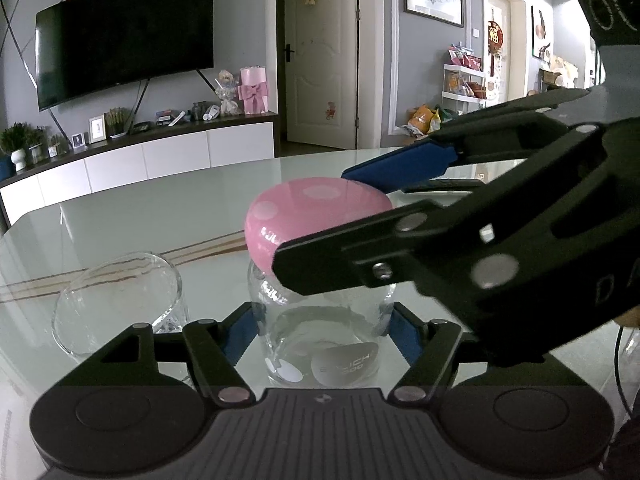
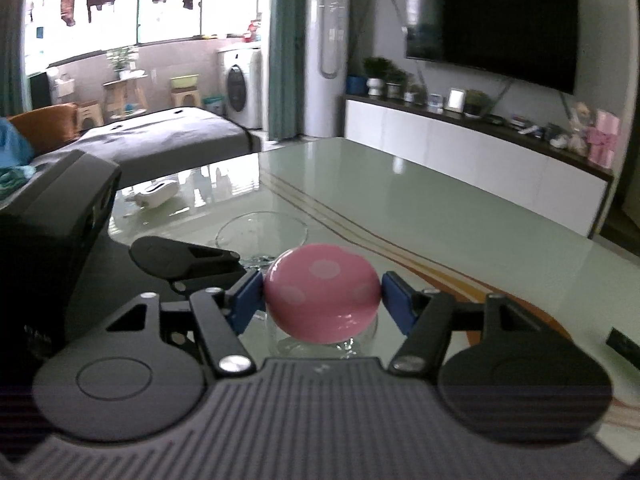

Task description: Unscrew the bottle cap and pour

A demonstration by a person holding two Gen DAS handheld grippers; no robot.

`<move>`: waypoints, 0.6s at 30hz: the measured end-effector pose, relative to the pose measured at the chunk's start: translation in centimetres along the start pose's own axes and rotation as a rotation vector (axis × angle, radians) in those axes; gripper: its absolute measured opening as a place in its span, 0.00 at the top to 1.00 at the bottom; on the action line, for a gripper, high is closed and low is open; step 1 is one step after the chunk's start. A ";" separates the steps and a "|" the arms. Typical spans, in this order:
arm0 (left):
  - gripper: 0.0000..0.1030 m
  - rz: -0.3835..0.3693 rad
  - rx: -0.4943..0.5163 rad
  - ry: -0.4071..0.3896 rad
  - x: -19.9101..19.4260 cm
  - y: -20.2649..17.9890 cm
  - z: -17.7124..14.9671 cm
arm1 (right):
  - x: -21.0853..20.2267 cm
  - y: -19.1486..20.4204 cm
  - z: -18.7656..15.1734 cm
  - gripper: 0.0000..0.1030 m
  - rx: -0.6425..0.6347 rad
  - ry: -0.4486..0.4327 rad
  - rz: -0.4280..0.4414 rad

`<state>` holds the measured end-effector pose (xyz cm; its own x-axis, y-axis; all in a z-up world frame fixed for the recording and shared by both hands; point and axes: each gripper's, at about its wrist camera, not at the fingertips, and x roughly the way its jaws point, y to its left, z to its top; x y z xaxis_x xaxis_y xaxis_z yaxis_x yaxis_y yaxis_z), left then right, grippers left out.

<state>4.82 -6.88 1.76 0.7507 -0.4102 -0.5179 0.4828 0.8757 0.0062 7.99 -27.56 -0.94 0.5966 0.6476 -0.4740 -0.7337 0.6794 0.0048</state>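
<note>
The bottle (image 1: 324,344) stands upright on the desk (image 1: 160,216), a clear glass one with a pink spotted cap (image 2: 321,292) still on its neck. The left gripper (image 1: 322,324) has its blue-padded fingers (image 1: 240,336) pressed against the glass body from both sides, most likely to keep it from turning. The right gripper (image 2: 322,300) comes in higher, its fingers (image 2: 246,298) pinching the cap's left and right flanks; the left pad touches, while the right one looks a hair off, so the grip may not be full yet. That split suits unscrewing: one holds, the other twists. An empty glass (image 1: 116,304) stands just left of the bottle, slightly farther away, probably waiting for the pour. Far behind, a television (image 1: 124,36) hangs above a long white cabinet (image 1: 160,160).
</note>
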 end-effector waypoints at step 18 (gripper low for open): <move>0.28 0.000 0.000 0.000 -0.1 0.5 -0.1 | -1.1 -1.2 0.7 0.28 -0.012 -0.005 0.062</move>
<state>4.91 -6.41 1.73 0.7506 -0.4105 -0.5178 0.4828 0.8757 0.0057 8.47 -28.87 0.14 0.5515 0.6902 -0.4685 -0.7734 0.6335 0.0231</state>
